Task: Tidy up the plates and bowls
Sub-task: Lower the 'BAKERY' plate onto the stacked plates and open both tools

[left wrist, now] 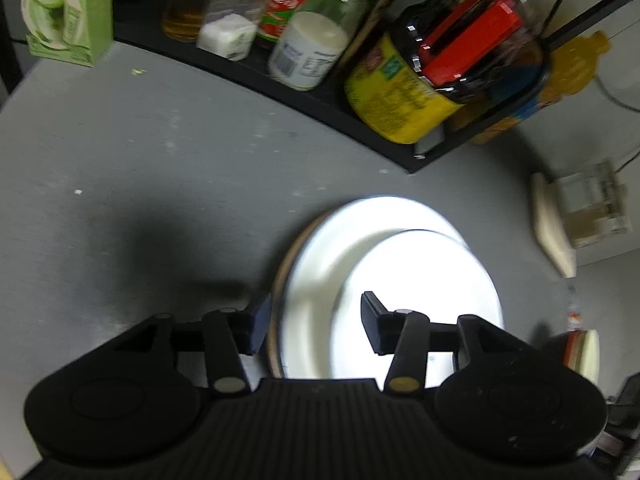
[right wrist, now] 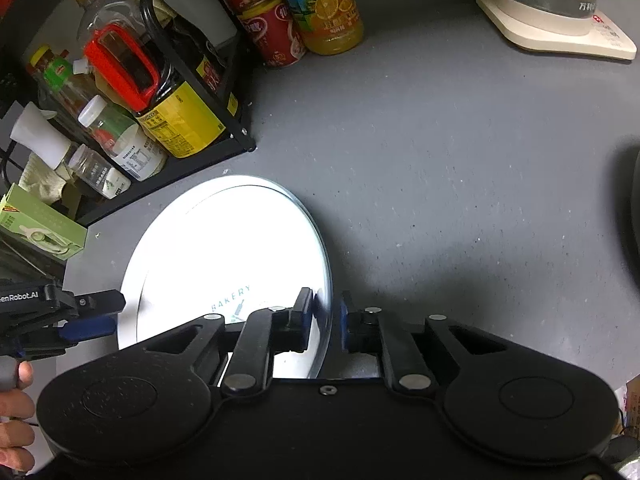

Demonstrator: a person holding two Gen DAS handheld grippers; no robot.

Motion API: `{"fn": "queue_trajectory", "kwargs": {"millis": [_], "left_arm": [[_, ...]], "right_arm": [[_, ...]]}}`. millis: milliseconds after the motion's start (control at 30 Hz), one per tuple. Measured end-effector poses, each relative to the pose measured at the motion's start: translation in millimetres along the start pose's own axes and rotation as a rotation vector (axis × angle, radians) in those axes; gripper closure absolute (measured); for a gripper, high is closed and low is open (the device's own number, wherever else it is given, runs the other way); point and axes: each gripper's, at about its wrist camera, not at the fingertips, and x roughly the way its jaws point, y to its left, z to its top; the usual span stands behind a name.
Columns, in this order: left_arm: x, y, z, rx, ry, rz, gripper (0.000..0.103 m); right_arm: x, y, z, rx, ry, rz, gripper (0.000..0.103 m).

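Note:
A white plate with a tan rim lies on the grey counter, with a second white plate over it, glaring bright. My left gripper is open, its jaws straddling the left rim of the lower plate. In the right wrist view the white plate bears the word BAKERY. My right gripper has its jaws either side of the plate's right rim with a small gap showing. The left gripper shows at the plate's left edge, held by a hand.
A black wire rack with bottles and jars stands behind the plates. A green box is at the left. A red can and juice bottle stand behind. A kettle base is at the far right.

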Motion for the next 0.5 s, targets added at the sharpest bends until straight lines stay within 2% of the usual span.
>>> {"fn": "queue_trajectory", "kwargs": {"millis": [67, 133, 267, 500], "left_arm": [[4, 2, -2, -0.005, 0.006, -0.001, 0.052], [12, 2, -3, -0.003, 0.024, -0.001, 0.052], [25, 6, -6, 0.000, 0.028, 0.049, 0.051], [27, 14, -5, -0.019, 0.016, 0.036, 0.049]], "right_arm": [[2, -1, -1, 0.002, 0.005, -0.004, 0.081], [5, -1, -2, 0.007, 0.015, -0.003, 0.079], [9, 1, -4, -0.002, 0.021, -0.012, 0.074], [12, 3, -2, -0.004, 0.027, -0.011, 0.073]]}}
